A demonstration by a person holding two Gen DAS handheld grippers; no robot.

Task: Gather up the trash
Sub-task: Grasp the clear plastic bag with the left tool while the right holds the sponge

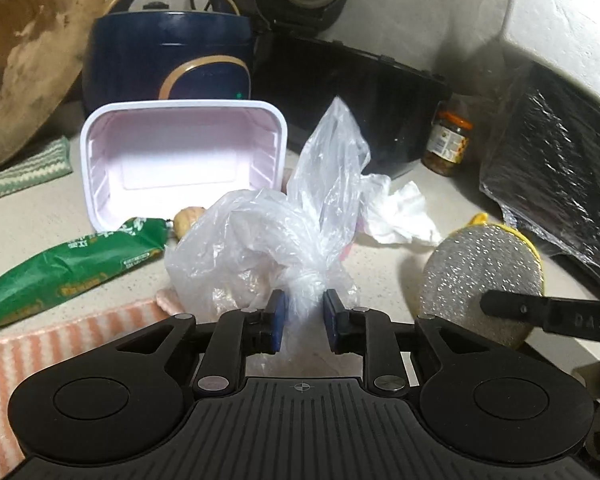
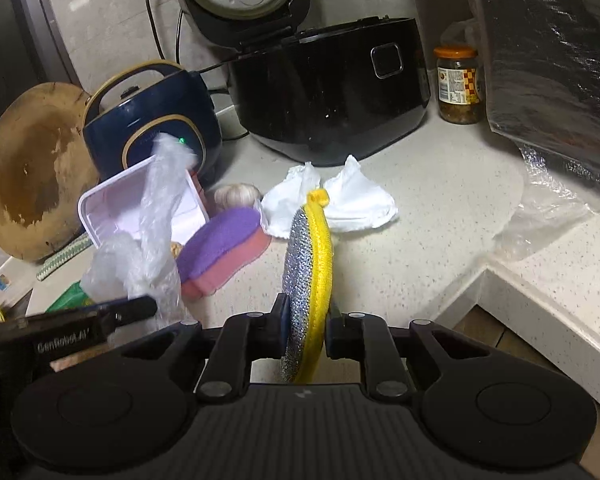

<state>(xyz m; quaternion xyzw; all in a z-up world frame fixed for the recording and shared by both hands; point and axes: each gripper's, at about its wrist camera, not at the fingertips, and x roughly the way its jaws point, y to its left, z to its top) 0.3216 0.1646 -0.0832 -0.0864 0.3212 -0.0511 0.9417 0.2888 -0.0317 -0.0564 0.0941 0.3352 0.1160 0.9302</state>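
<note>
A crumpled clear plastic bag (image 1: pixel 284 232) lies on the counter. Its twisted knot sits between the blue pads of my left gripper (image 1: pixel 303 320), whose jaws stand slightly apart around it without squeezing. Behind the bag a white plastic tray (image 1: pixel 180 160) lies tipped on its side, with a green wrapper (image 1: pixel 68 268) to the left and a crumpled white tissue (image 1: pixel 400 216) to the right. My right gripper (image 2: pixel 306 320) is shut on a silver scouring pad with a yellow rim (image 2: pixel 308 256), held on edge above the counter. The tissue (image 2: pixel 340 200) lies just beyond that pad.
A purple-and-pink sponge (image 2: pixel 220 248) and a garlic bulb (image 2: pixel 236 196) lie near the tray. At the back stand a blue cooker (image 1: pixel 168 56), a black rice cooker (image 2: pixel 328 92) with its lid up, a jar (image 2: pixel 458 84) and a round wooden board (image 2: pixel 32 184). The counter edge (image 2: pixel 540 312) drops off at right.
</note>
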